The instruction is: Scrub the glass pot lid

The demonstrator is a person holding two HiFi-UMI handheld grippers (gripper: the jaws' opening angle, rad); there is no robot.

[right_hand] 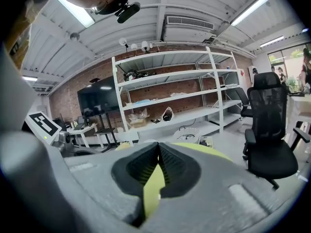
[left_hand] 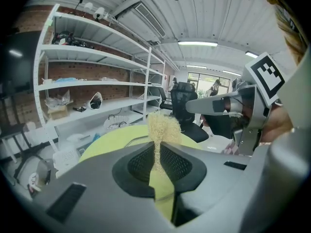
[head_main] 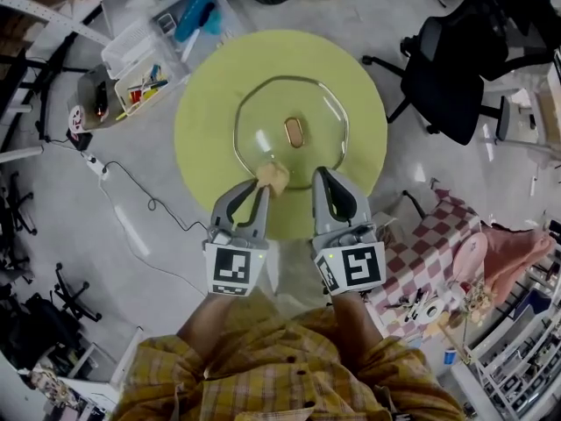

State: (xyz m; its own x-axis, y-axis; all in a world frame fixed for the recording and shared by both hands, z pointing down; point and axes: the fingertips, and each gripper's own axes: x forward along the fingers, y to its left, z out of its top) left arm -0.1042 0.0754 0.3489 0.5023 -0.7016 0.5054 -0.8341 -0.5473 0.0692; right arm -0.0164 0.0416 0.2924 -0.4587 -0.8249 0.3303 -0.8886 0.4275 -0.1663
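- Only the head view shows the glass lid [head_main: 263, 117] whole. It lies flat in the middle of the round green table [head_main: 197, 139]. It is clear, with a metal rim and an oval brown knob [head_main: 294, 132] at its centre.
- The left gripper view makes plain what the head view only hints at. The left gripper [left_hand: 158, 144] has its jaws clamped on a tan, fibrous scrubber [left_hand: 163, 124], whose tuft sticks out past the tips.
- The right gripper view shows the right gripper [right_hand: 158, 147] with its jaws pressed together at the tips and nothing between them. Only green table shows through the slit lower down.
- From the head view, the scrubber is at the lid's rim at about 7 o'clock. I cannot tell whether it touches the glass.
- Both grippers are held side by side at the table's 6 o'clock edge and point toward 12 o'clock. The right one's tips are by the lid's rim at about 5 o'clock.
- A black office chair [head_main: 456, 68] stands off the table at 2 o'clock, and plastic bins [head_main: 140, 60] at 10 o'clock.
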